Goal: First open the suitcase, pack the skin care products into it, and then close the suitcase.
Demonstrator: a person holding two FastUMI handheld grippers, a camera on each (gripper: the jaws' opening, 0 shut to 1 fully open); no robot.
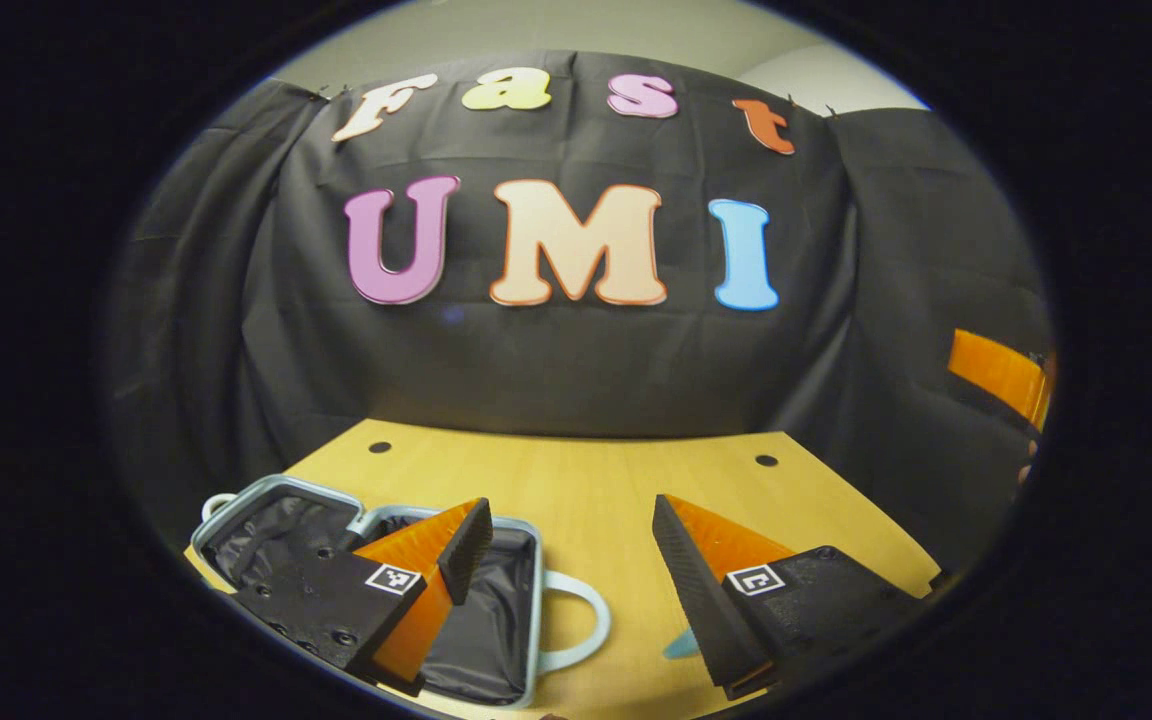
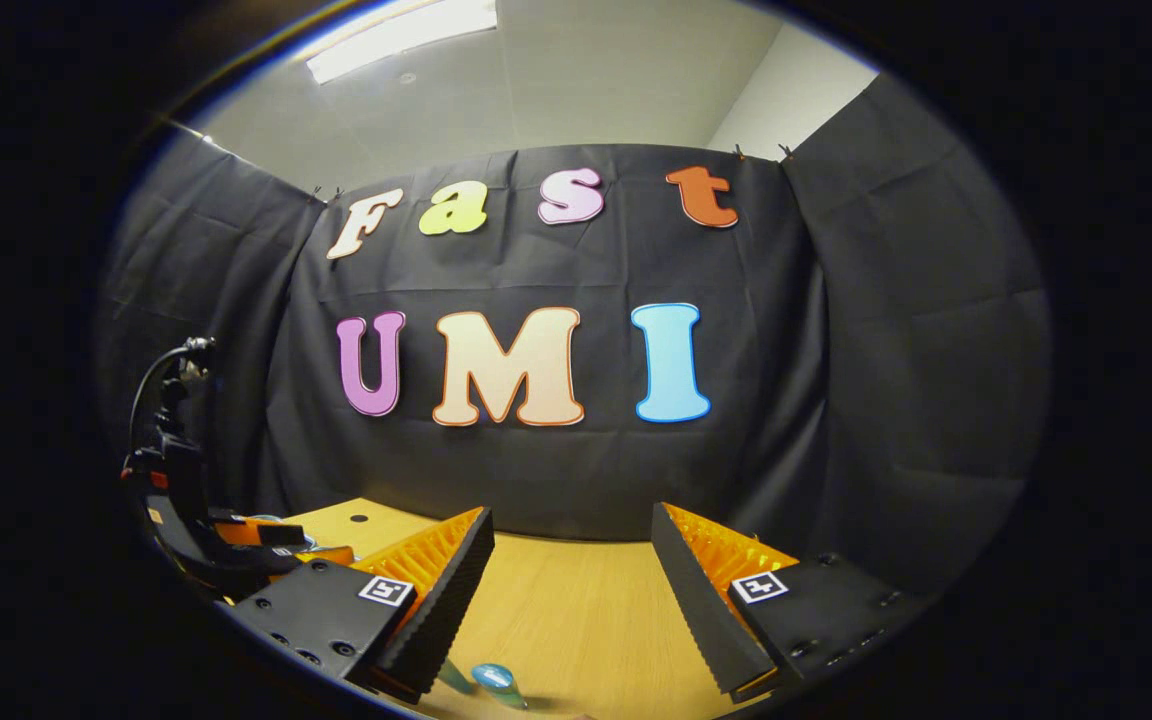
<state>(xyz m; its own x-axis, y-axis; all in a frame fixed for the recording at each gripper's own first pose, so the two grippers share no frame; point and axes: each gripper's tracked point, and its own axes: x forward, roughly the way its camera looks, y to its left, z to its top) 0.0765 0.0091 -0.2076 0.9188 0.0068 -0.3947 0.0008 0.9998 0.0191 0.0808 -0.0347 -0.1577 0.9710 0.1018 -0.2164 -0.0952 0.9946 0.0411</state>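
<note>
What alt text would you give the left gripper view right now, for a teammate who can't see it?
An open suitcase with dark lining lies on the wooden table at lower left, partly behind the left gripper, whose fingers are spread apart and hold nothing. A small blue item peeks out beside the right-hand finger; what it is cannot be told.

Suitcase – small, pale blue-grey hard shell w/ dark lining, lies open flat on the table; both halves face up, side by side, lining creased; a looped handle sticks out on the near half's right edge, another small loop at the far half's left corner; interior looks empty where visible, part hidden. Skin care product – teal/blue item w/ a rounded cap, on the wood at the right gripper view's bottom edge; shape otherwise unclear.
</note>
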